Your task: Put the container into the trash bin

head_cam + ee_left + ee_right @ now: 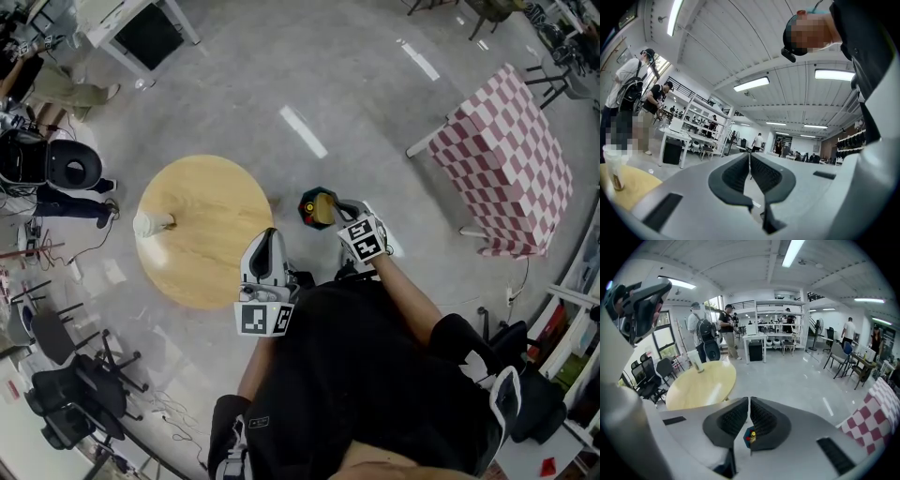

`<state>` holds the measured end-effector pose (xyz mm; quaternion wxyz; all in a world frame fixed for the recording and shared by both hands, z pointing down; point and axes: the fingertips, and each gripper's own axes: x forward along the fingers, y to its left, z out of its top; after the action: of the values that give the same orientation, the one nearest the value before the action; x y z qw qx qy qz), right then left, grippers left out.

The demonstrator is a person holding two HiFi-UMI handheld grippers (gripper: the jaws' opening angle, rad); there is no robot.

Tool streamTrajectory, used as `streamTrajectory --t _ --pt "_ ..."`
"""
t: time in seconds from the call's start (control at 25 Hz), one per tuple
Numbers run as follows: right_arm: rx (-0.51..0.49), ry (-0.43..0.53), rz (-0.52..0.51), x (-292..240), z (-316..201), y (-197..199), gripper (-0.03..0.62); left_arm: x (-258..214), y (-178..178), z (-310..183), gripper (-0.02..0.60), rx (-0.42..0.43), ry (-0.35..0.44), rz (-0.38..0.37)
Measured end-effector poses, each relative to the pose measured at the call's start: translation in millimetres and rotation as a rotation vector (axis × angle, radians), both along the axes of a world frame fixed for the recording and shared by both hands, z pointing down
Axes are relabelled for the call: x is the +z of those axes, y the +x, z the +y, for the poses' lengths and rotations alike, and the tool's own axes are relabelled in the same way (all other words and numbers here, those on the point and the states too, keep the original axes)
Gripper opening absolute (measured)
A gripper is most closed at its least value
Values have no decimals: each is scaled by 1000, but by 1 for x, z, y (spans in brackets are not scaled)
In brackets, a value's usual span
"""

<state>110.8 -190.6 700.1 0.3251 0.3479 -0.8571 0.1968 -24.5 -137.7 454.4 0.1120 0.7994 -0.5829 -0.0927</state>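
Note:
A pale cup [153, 223] stands upright near the left edge of the round wooden table [211, 234]; the same cup [617, 168] sits low at the left of the left gripper view, and the cup [697, 362] stands on the table's far side in the right gripper view. A small dark trash bin [317, 208] is on the floor right of the table, something tan in its mouth. My right gripper [339, 214] hangs just right of the bin, angled down, shut and empty [749, 400]; a bit of the bin [750, 437] shows under its jaws. My left gripper [269, 234] points level over the table's near edge, shut and empty [750, 155].
A table with a red-and-white checked cloth [511, 164] stands at the right. Black office chairs [66, 375] cluster at the lower left. A white desk [141, 28] and a standing person [56, 89] are at the upper left. More people [701, 333] stand beyond the round table.

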Motion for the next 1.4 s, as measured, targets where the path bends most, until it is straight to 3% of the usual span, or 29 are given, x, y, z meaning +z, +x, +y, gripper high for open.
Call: streamTrajectory --t 0.32,0.64,1.4 --pt "98 219 -137 -105 -8 7 34 -13 9 12 18 19 37 -7" --pt "135 426 -252 -202 21 12 34 -14 16 25 18 24 50 -16" --pt "109 475 -272 -221 39 5 26 -13 17 30 18 22 46 -11"
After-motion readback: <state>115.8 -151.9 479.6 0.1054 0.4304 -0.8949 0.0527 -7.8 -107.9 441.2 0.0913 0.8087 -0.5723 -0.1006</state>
